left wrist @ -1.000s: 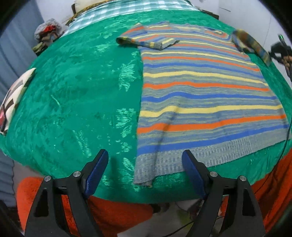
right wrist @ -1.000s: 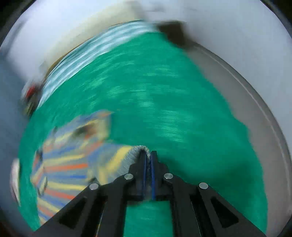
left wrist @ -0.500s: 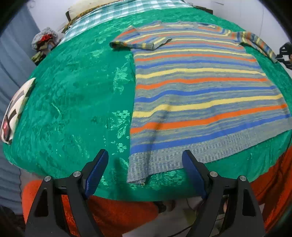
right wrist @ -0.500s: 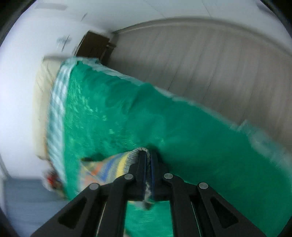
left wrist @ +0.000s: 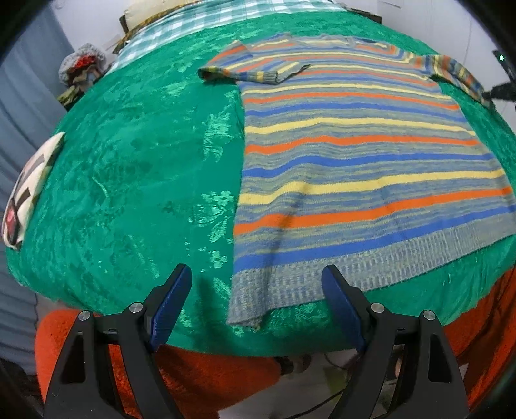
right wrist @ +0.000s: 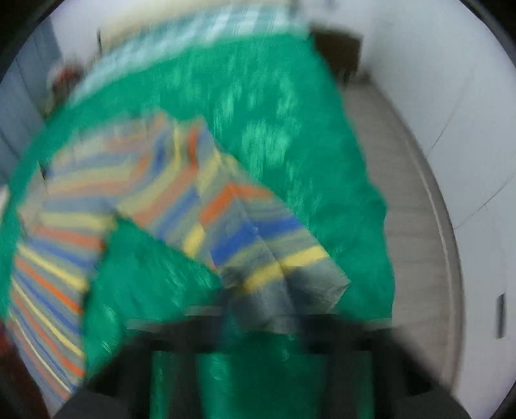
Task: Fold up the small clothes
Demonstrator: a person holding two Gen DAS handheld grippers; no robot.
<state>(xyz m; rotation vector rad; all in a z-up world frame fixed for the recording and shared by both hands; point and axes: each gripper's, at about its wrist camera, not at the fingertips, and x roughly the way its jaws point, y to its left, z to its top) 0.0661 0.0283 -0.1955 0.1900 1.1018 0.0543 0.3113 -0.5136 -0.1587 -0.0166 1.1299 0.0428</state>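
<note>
A striped knit sweater (left wrist: 354,154) in blue, orange, yellow and grey lies flat on the green bedspread (left wrist: 129,167). Its left sleeve (left wrist: 251,72) is folded across the chest. My left gripper (left wrist: 256,277) hangs open over the near bed edge, its blue pads either side of the hem's left corner without touching it. The right sleeve (left wrist: 458,74) stretches out to the right, where my right gripper (left wrist: 498,92) holds its end. In the blurred right wrist view the sleeve (right wrist: 258,232) runs down into my right gripper (right wrist: 261,319), which is shut on the cuff.
A patterned pillow (left wrist: 25,190) lies at the bed's left edge. A pile of clothes (left wrist: 80,69) sits at the back left beside a checked sheet (left wrist: 200,19). An orange blanket (left wrist: 209,370) hangs below the near edge. Grey floor (right wrist: 403,180) borders the bed's right side.
The right sleeve, bunched a second ago, now lies stretched out to the right. The right gripper has swung and rolled while staying shut on the cuff. The left gripper has kept still.
</note>
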